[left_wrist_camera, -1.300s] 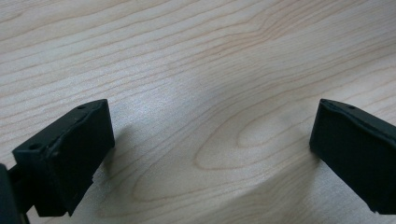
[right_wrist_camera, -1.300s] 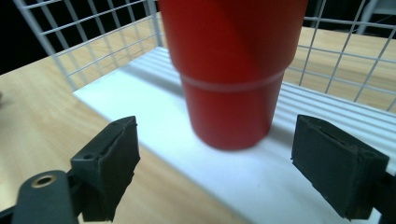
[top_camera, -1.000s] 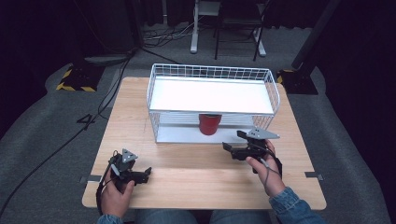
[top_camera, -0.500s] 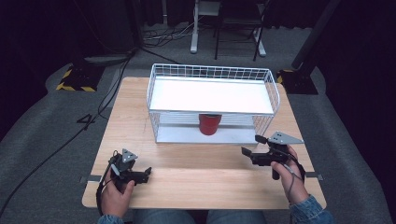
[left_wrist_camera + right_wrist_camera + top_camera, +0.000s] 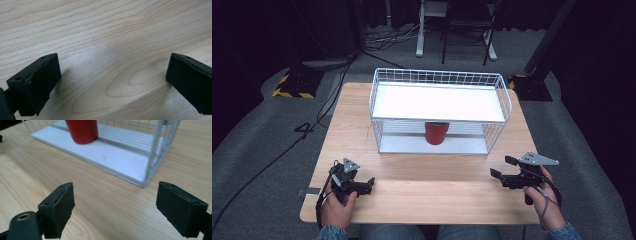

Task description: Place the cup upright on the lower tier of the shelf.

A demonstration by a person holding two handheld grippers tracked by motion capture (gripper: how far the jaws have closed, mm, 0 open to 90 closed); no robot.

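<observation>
Has the red cup point(image 5: 435, 132) upright at centre frame, on the lower shelf of the wire rack point(image 5: 439, 77), under the white upper tray: reachable through the open front alone. Holds the right tongs point(image 5: 502, 168) spread and empty at lower right, facing that opening. Parks the left tongs point(image 5: 368, 184) at lower left, low over the tabletop point(image 5: 427, 200), likewise spread, gripping nothing, probably out of the way.

Left claw point(image 5: 371, 184) agape; right claw point(image 5: 495, 174) agape, empty.
</observation>
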